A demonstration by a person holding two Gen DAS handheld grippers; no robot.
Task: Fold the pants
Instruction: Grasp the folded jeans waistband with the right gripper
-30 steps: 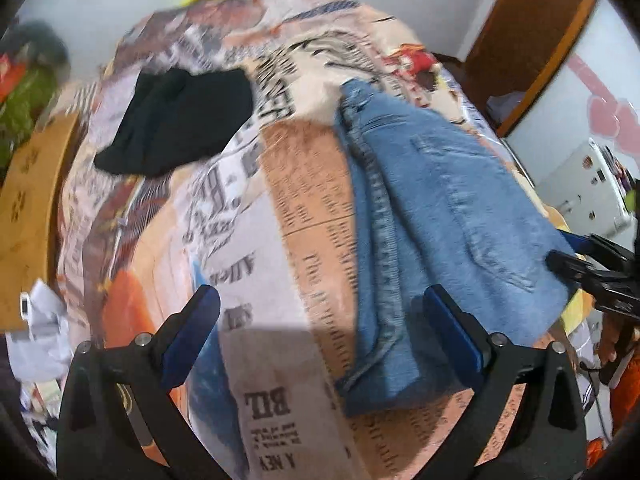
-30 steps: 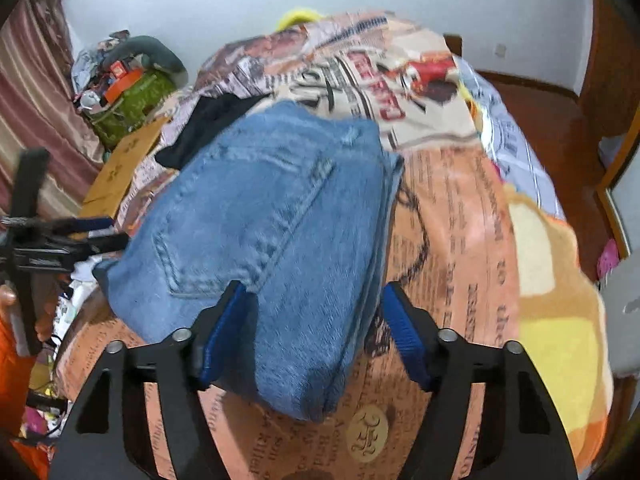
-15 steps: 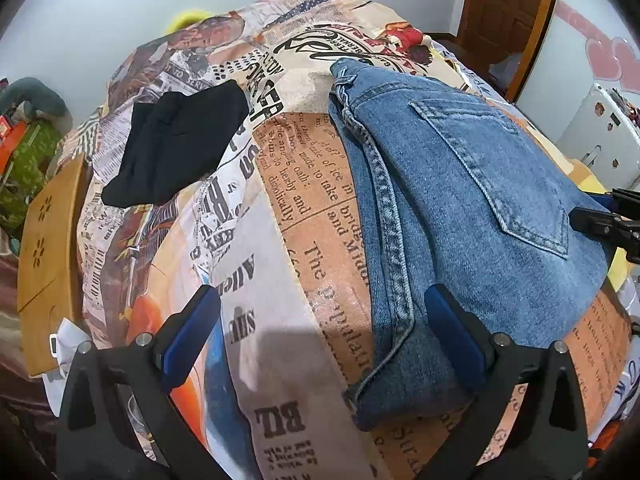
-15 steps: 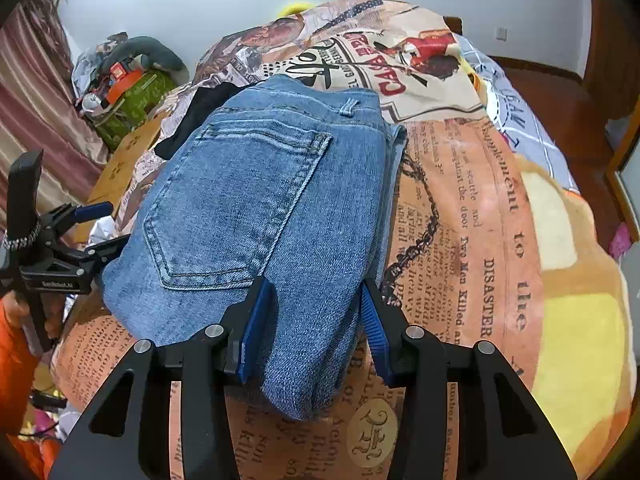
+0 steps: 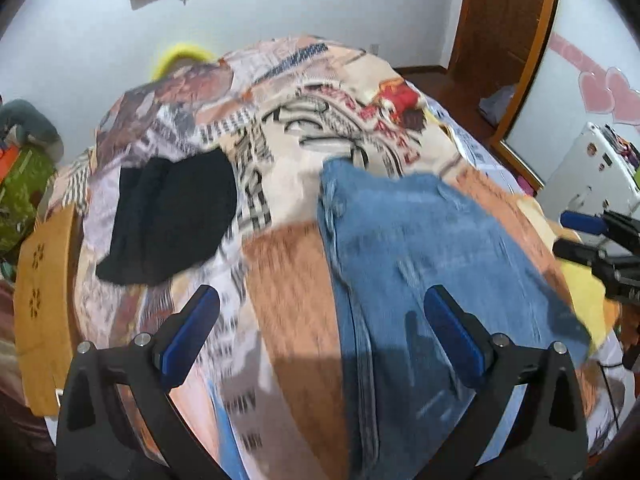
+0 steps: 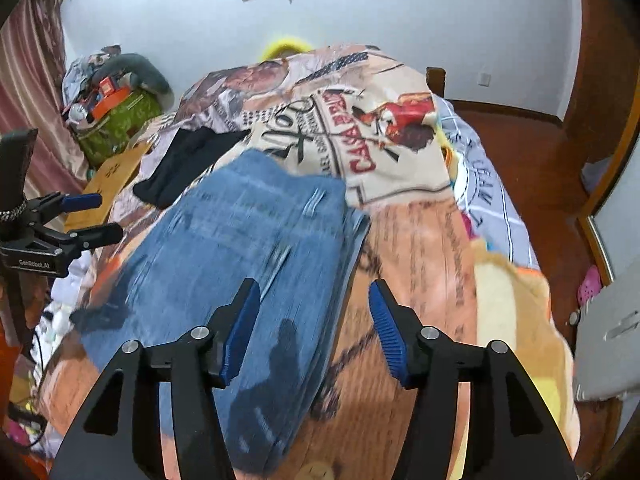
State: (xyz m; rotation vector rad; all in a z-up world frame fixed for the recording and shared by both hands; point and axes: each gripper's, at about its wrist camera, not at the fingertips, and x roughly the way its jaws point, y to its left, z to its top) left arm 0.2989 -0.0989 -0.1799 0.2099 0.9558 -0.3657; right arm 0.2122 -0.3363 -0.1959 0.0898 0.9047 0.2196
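The folded blue jeans (image 6: 240, 264) lie flat on the bed (image 6: 424, 264), on a blanket with newspaper prints. The right hand-held gripper (image 6: 312, 320) hangs above the jeans' near edge. Its jaws have just been opening and now stand apart, with nothing pinched between them. The left hand-held gripper (image 5: 320, 332) is wide open too and holds nothing. In its view the jeans (image 5: 432, 264) sit at about 3 o'clock. A black cloth (image 5: 168, 216) lies at 10 o'clock, well apart from the jeans.
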